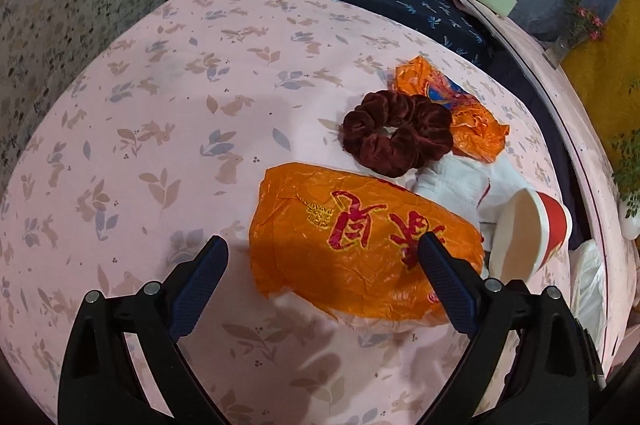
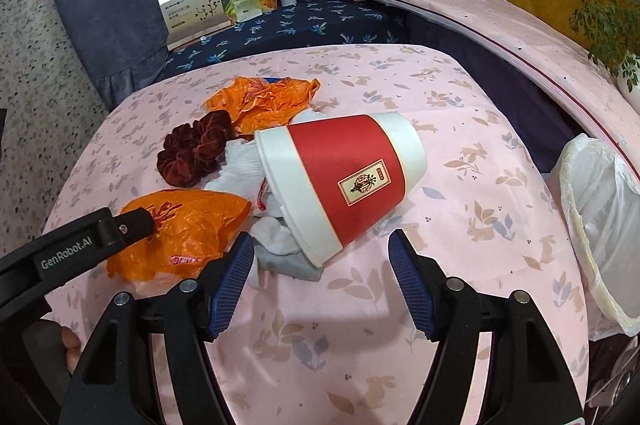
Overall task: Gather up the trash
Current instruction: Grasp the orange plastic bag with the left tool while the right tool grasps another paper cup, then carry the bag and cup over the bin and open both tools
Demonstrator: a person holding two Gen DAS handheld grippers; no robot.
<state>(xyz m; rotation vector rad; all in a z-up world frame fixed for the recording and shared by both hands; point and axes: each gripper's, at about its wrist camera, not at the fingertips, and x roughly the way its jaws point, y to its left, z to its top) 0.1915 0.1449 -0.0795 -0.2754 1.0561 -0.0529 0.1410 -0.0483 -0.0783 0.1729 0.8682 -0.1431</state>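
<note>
Left wrist view looks down on a pink tablecloth (image 1: 168, 97) printed with leaves and rabbits, and the left gripper (image 1: 324, 257) has its blue-padded fingers spread wide apart over a flattened orange plastic bag (image 1: 352, 249) with red characters; the right-hand finger overlaps the bag's right end, while the left-hand finger sits over bare cloth just left of it, and whether either pad touches the plastic is hard to tell. Beyond the bag lies a dark red velvet scrunchie (image 1: 396, 133), with a second, crumpled orange bag (image 1: 456, 105) behind it at the far right. White socks (image 1: 452, 181) lie between the scrunchie and a red and white paper cup (image 1: 528, 237) tipped on its side, its mouth facing the camera. From the right wrist view, the right gripper (image 2: 322, 281) also has its fingers wide open, holding nothing, with the paper cup (image 2: 344, 181) lying just beyond the fingertips, its mouth toward the near left and the socks (image 2: 248, 165) bunched at that opening; part of the socks is hidden behind the cup. The left gripper (image 2: 136, 221) reaches in from the left, its tip over the flat orange bag (image 2: 188, 229). The scrunchie (image 2: 192, 153) and the crumpled bag (image 2: 264, 101) sit farther back. At the right edge a bin lined with a white bag (image 2: 600, 225) is partly cut off by the frame.
</note>
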